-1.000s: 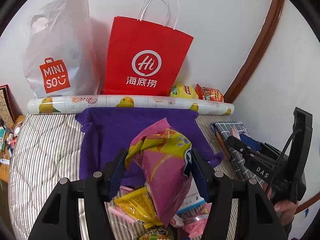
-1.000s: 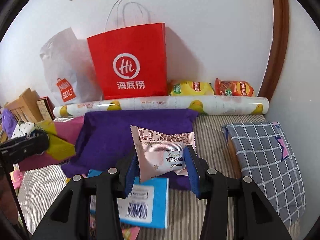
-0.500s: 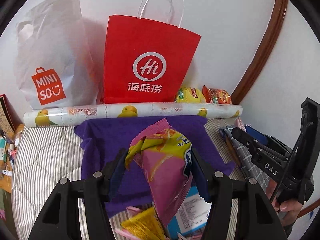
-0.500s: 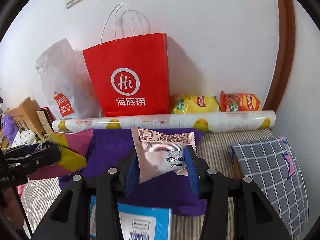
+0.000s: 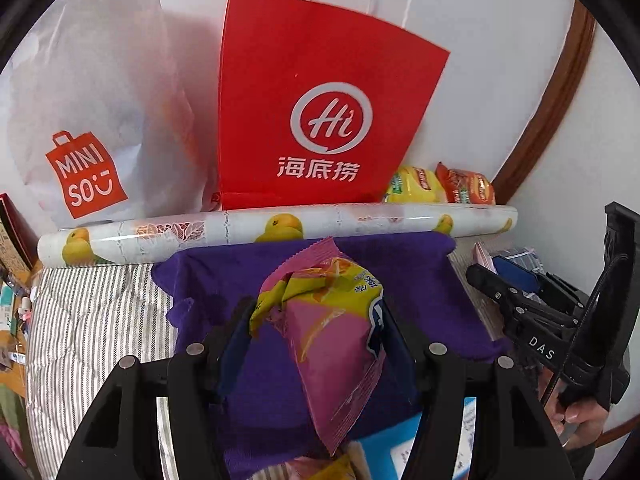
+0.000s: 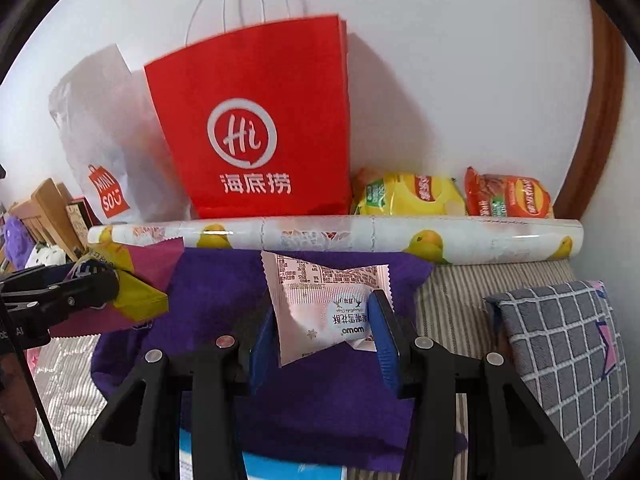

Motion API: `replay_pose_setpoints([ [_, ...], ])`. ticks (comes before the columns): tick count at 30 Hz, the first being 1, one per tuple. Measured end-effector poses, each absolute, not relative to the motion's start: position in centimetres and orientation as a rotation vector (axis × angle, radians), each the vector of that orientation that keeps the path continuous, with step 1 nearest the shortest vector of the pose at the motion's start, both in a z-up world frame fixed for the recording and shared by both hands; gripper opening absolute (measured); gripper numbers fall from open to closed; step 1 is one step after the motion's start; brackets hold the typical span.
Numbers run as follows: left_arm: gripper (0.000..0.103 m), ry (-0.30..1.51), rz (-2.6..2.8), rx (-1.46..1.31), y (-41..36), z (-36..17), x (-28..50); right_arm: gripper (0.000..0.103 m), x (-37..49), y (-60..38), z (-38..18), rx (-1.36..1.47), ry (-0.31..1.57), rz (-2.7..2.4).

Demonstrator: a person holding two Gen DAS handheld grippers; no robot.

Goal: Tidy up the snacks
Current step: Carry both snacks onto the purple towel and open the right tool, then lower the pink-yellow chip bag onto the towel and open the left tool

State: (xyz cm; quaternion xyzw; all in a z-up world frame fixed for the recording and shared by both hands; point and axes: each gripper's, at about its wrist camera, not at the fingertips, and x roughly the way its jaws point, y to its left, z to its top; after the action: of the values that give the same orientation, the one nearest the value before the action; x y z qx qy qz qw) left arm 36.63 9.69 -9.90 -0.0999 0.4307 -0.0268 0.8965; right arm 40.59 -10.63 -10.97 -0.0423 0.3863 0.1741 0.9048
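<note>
- Left gripper (image 5: pixel 316 320): clamped on pink packet (image 5: pixel 332 344), grip unchanged.
- Right gripper (image 6: pixel 324 328): clamped on white packet (image 6: pixel 320 308).
- Both now nearer red bag (image 5: pixel 320 100).

Each gripper is a black plastic frame whose two arms splay out from the bottom of the view, with triangular cut-outs low in the arms and round silver screw heads at the joints. The left gripper (image 5: pixel 316 332) and the right gripper (image 6: pixel 324 336) both end in long, flat blue pads (image 6: pixel 384 344) set on the inner faces of the black fingers. Seen from the left camera, the right gripper's side carries white letters reading DAS and a thin black cable looping along it, with fingertips of the hand (image 5: pixel 576 416) wrapped under its handle.
</note>
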Motion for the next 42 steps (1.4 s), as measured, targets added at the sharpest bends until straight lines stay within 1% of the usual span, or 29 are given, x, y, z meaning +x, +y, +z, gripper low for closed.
replay_pose_setpoints([
  [6, 0.059, 0.93, -0.026, -0.202, 10.6, -11.9, 38.3, 0.045, 42.3, -9.9, -13.1, -0.148, 0.836, 0.371],
  [15, 0.059, 0.975, -0.018, -0.199, 11.1, -14.3, 39.6, 0.045, 43.4, -9.3, -16.4, -0.16, 0.922, 0.388],
  [30, 0.06, 1.04, -0.004, -0.208, 11.5, -16.2, 40.2, 0.046, 44.4, -9.3, -17.7, -0.144, 0.991, 0.398],
  [33, 0.06, 1.053, -0.002, -0.211, 11.3, -16.5, 40.5, 0.051, 44.3, -9.3, -17.6, -0.158, 0.991, 0.393],
  [35, 0.061, 1.059, -0.002, -0.219, 11.4, -16.6, 40.5, 0.057, 44.3, -9.3, -17.5, -0.16, 0.989, 0.393],
  [37, 0.061, 1.064, -0.009, -0.225, 11.5, -16.6, 40.5, 0.061, 44.2, -9.2, -17.4, -0.164, 0.983, 0.393],
  [39, 0.064, 1.064, -0.012, -0.229, 11.6, -16.5, 40.4, 0.063, 44.1, -9.1, -17.1, -0.17, 0.972, 0.392],
  [41, 0.065, 1.073, -0.016, -0.23, 11.7, -16.5, 40.3, 0.066, 43.8, -9.0, -16.6, -0.178, 0.96, 0.393],
  [42, 0.067, 1.08, -0.017, -0.227, 11.7, -16.4, 40.3, 0.067, 43.6, -8.9, -16.3, -0.179, 0.954, 0.396],
])
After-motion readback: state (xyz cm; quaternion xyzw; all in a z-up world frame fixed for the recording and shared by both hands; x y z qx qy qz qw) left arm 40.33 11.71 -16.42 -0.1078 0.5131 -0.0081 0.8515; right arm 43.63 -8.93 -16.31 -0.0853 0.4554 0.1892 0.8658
